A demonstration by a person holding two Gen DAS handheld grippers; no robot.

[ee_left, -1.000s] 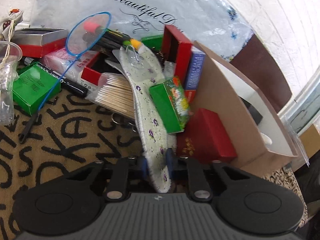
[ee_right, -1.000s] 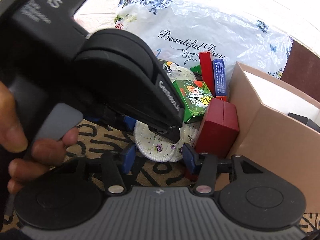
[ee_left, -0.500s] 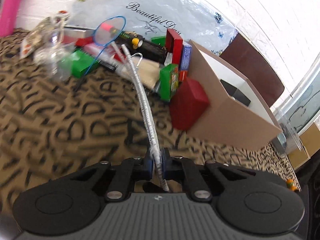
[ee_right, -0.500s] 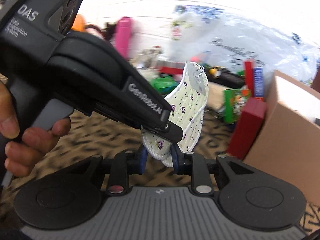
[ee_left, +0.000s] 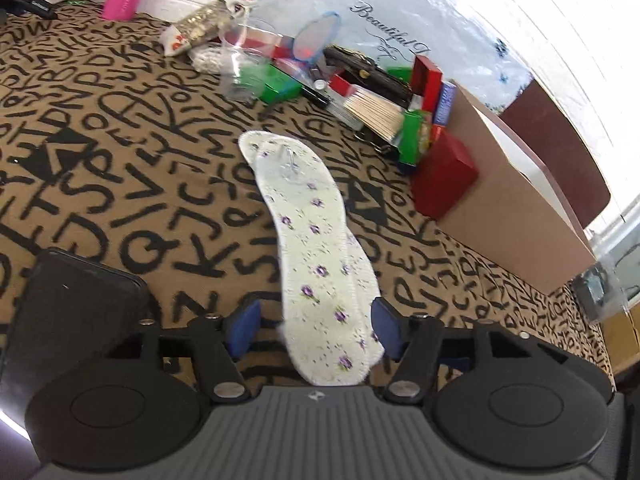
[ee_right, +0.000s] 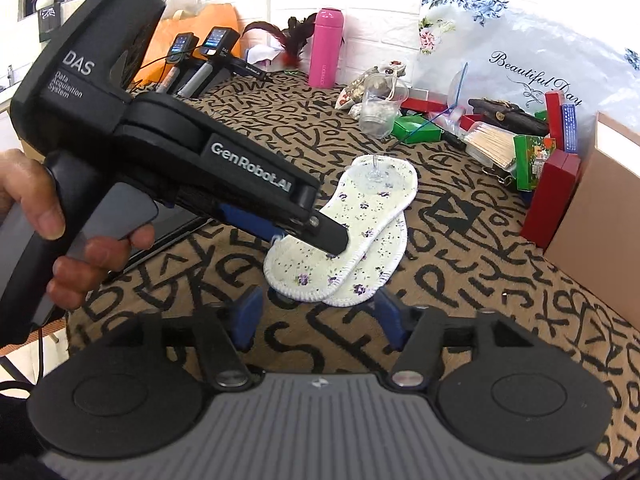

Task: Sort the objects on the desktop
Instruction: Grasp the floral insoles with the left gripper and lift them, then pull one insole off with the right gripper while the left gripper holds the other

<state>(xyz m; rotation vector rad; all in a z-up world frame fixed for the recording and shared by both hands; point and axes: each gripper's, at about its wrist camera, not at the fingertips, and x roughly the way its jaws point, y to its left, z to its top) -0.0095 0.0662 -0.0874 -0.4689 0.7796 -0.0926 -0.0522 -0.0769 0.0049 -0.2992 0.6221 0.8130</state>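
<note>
A pair of white floral insoles (ee_left: 316, 256) joined by a clear hook lies flat on the letter-print cloth (ee_left: 120, 168), apart from the pile. My left gripper (ee_left: 314, 326) is open, its blue pads on either side of the heel end. In the right wrist view the insoles (ee_right: 356, 232) lie just ahead of my right gripper (ee_right: 318, 318), which is open and empty. The left gripper's body (ee_right: 180, 160) reaches in from the left over the heel.
A pile at the back holds green boxes (ee_left: 276, 84), red boxes (ee_left: 444, 178), a toothpick pack (ee_left: 376, 110), a clear cup (ee_right: 380, 106) and a blue racket (ee_left: 316, 36). A cardboard box (ee_left: 516, 208) stands right. A dark tablet (ee_left: 68, 312) lies left. A pink bottle (ee_right: 328, 48) stands behind.
The insoles were pulled out of the pile, carried toward me and laid flat on the cloth. Both grippers, shut on them half a second ago, have opened.
</note>
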